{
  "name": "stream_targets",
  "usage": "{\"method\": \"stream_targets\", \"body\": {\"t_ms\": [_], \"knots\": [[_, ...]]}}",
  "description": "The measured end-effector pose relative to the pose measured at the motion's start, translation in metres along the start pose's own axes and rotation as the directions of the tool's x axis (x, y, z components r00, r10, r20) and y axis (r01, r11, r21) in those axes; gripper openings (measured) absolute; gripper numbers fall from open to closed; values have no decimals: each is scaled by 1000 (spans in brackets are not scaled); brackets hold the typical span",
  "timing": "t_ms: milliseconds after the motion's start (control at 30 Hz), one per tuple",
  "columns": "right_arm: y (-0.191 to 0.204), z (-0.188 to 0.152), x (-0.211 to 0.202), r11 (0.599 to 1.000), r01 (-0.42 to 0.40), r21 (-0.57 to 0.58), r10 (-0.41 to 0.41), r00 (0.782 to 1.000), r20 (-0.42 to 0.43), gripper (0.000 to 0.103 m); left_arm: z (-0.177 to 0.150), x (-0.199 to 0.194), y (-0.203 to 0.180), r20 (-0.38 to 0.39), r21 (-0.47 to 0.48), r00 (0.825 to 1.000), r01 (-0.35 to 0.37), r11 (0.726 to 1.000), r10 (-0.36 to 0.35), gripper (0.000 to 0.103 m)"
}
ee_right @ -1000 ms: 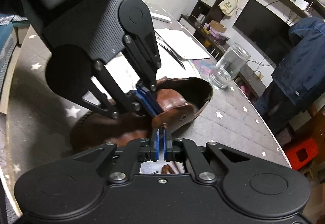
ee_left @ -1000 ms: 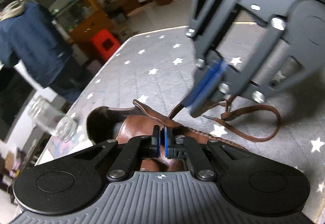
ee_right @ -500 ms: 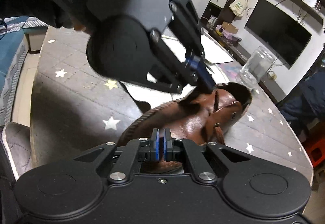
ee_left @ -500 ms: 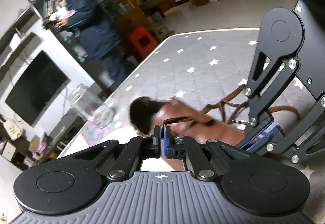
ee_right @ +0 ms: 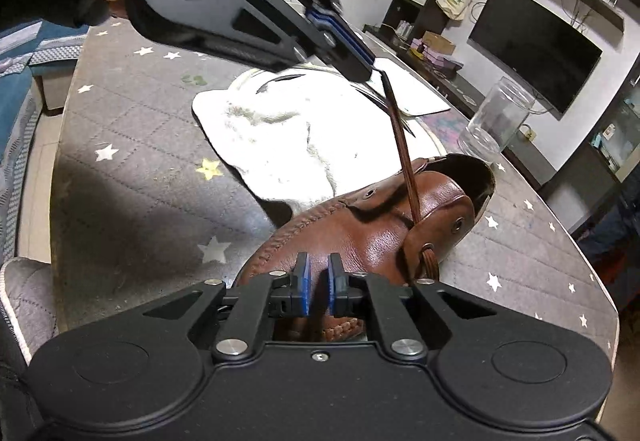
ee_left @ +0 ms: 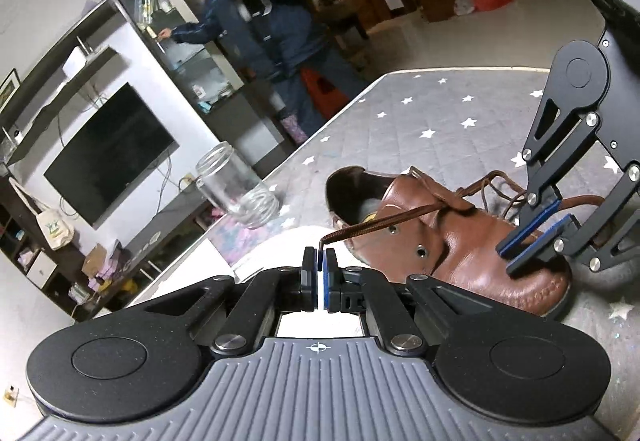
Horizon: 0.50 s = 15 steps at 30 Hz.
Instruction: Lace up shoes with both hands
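My left gripper (ee_left: pixel 319 261) was pinched tight on the tip of the lace (ee_left: pixel 384 223), its blue pads pressed together with the dark aglet caught between them. From there the lace ran taut back to the shoe (ee_left: pixel 452 241), going in near the top of the tongue. Seen from my right hand, the same lace (ee_right: pixel 404 149) climbed steeply from the shoe (ee_right: pixel 360 233) up to the left gripper (ee_right: pixel 370 67), which hung above and beyond it over the towel (ee_right: pixel 288 137).

My right gripper (ee_right: pixel 318 277) sat low over the toe of the shoe, its jaws opening, a narrow gap showing between the blue pads and nothing held in it. From the left camera the right gripper (ee_left: pixel 532 247) hovered just past the toe, its pads apart, with loose loops of lace lying behind it on the cloth.

The shoe, brown leather, lay on the grey star-printed table (ee_left: pixel 440 121), toe toward me, its heel opening facing the far side. Several eyelets on the near flap were bare. A glass jar (ee_left: pixel 236 189) stood near the table's edge beyond the heel, and a person (ee_left: pixel 264 29) in a dark jacket stood past the table by the shelves.
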State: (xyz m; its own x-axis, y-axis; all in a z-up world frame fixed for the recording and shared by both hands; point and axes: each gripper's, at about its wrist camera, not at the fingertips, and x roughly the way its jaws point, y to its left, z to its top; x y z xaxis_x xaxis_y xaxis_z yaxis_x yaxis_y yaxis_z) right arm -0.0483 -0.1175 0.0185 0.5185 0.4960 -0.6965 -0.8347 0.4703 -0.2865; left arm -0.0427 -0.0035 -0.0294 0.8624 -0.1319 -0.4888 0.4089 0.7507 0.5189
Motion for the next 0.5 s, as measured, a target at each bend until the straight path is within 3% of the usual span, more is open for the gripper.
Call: {"method": "stream_targets", "body": {"t_ms": [233, 500], "knots": [[2, 8, -9, 1000, 26, -13, -26, 999, 26, 12, -10, -26, 12, 22, -27, 1000, 8, 1000, -7, 3], [0, 36, -22, 998, 52, -35, -48, 991, 122, 14, -15, -37, 5, 23, 1, 1000, 17, 1000, -17, 3]]}}
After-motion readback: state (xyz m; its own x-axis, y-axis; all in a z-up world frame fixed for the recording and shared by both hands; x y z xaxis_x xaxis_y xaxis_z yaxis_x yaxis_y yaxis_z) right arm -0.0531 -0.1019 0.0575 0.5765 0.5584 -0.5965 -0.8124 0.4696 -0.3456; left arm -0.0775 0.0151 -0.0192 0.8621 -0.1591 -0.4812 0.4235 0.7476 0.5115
